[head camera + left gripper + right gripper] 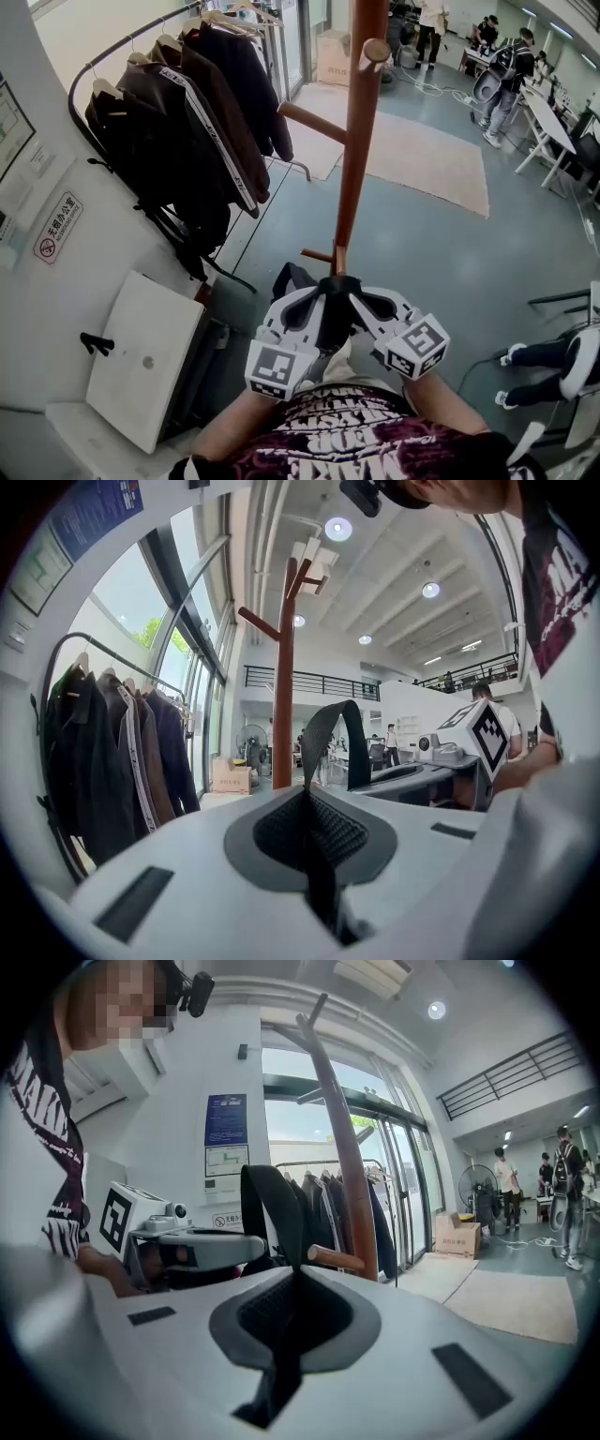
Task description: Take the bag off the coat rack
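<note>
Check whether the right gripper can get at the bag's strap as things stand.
Yes, it seems: the right gripper is shut on the black strap, the left gripper clamped alongside; nothing blocks it.

We are wearing a black short-sleeved shirt (361, 441) printed with blocky pink-and-white lettering, and a small black camera (197, 993) is sitting at our head. The left gripper (307, 799) and the right gripper (298, 1274) are both showing smooth white shells. Each has a dark grey hollow round its jaws, lined with fine mesh-textured pads, and black rectangular slots set into the flanks. The left cube (278, 367) and the right cube (417, 345) are showing white faces with bold black square markers, a little lens housing beside each.
</note>
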`<state>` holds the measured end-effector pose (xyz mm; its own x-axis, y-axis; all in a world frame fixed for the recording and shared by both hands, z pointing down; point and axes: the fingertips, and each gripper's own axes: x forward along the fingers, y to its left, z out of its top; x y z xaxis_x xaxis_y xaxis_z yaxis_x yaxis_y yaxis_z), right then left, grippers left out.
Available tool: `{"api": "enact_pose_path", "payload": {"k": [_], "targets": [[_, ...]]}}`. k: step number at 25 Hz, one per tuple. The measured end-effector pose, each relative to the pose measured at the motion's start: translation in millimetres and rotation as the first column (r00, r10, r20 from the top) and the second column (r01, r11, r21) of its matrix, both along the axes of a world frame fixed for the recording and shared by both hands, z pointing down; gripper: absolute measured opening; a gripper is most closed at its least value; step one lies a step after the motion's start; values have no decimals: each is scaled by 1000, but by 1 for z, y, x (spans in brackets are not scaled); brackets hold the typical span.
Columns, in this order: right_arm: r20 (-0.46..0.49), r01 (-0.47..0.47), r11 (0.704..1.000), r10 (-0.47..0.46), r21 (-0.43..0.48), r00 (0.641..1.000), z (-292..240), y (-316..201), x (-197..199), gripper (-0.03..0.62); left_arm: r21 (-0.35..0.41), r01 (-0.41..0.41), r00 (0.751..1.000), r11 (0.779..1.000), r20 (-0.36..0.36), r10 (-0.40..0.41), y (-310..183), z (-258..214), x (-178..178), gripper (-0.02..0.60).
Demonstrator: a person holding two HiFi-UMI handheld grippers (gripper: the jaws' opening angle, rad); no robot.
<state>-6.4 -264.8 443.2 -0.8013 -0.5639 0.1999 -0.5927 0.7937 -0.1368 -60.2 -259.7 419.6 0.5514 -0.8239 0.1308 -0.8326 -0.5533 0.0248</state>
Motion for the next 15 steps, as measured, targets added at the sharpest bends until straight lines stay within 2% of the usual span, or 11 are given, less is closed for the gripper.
{"api": "enact_pose_path", "payload": {"k": [11,15], "targets": [[26,15,998,-16,62,1000,-39,44,-4,9,57,-25,1000,998,-11,26,43,-39,-4,8],[0,21,994,-21,110,1000,-47,58,-6,9,77,-26,999,997,-21,27,56,-44,-6,8]]}}
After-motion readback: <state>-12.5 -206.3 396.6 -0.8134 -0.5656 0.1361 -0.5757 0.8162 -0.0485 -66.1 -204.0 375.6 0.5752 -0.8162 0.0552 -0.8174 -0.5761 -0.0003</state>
